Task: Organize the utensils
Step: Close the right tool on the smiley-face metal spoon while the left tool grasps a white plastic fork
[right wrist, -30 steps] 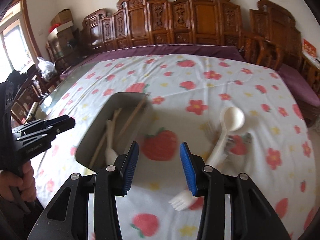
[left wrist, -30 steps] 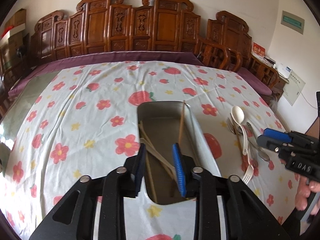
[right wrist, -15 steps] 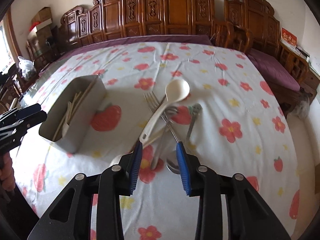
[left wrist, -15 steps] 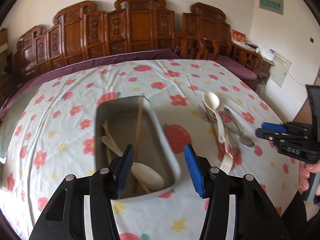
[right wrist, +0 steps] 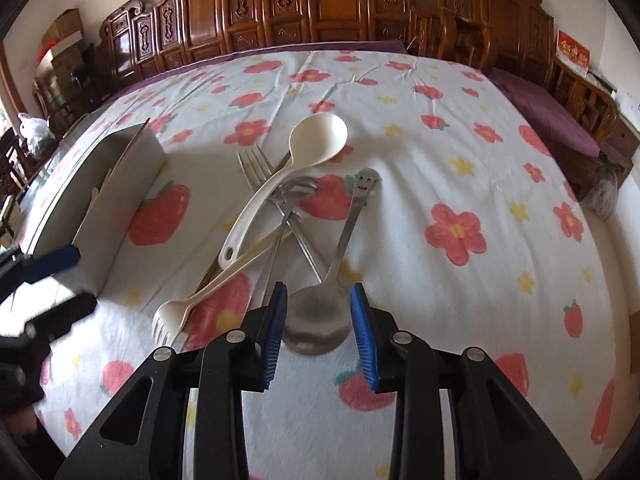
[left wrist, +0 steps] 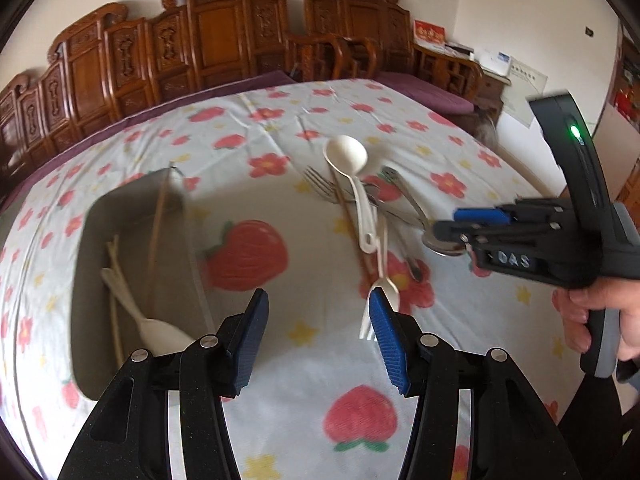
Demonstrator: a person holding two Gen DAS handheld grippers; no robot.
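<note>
Steel spoon (right wrist: 320,320) lies on the flowered cloth (right wrist: 460,152), its bowl between the blue pads of my right gripper (right wrist: 319,330), jaws parted and not pressing. My left gripper (left wrist: 318,338) has just widened, empty, between the metal tray (left wrist: 92,320) and a white fork (left wrist: 380,292).
</note>
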